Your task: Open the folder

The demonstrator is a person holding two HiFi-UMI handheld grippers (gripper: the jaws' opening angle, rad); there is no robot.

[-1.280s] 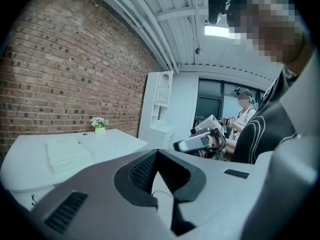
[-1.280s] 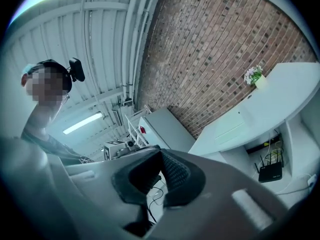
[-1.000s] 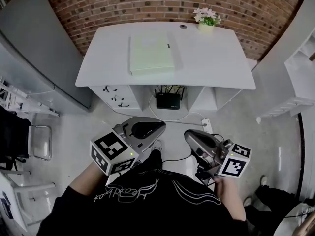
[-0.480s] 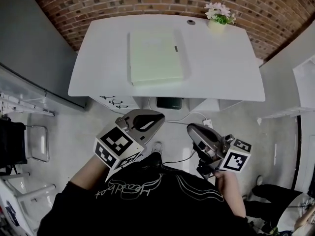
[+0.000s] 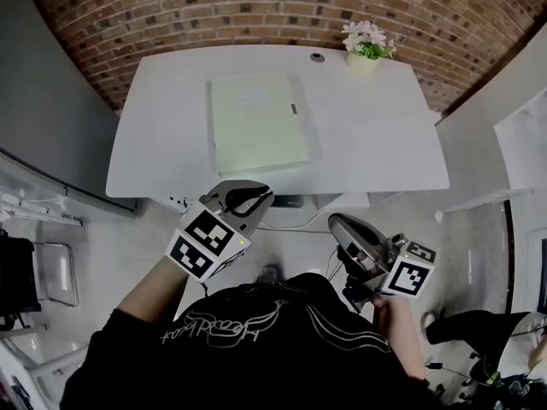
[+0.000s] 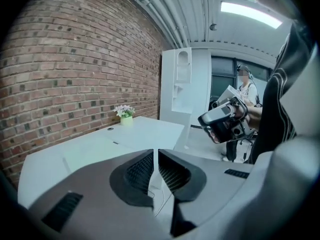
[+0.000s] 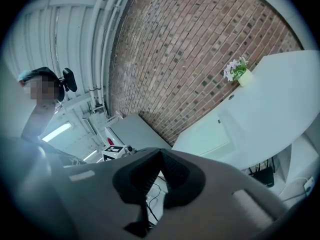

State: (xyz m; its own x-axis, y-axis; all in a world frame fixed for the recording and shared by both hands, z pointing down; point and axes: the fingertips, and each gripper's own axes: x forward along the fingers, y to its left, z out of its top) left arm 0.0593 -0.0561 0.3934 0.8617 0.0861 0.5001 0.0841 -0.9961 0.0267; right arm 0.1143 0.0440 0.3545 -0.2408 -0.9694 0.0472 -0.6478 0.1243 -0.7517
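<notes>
Moved in on desk [image 5: 376, 135], my left gripper [image 5: 256, 193] and right gripper [image 5: 338, 222] pressed together, empty, folder [image 5: 256, 125] stayed closed, flowers [image 5: 366, 37] in pot [image 5: 361, 62]

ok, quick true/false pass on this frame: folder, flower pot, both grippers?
1. The folder lies closed on the desk. True.
2. The left gripper grips the folder. False: its jaws are shut on nothing, clear of the folder.
3. The flower pot stands near the desk's back right corner. True.
4. The right gripper hangs over the desk. False: it is short of the desk, over the floor.
</notes>
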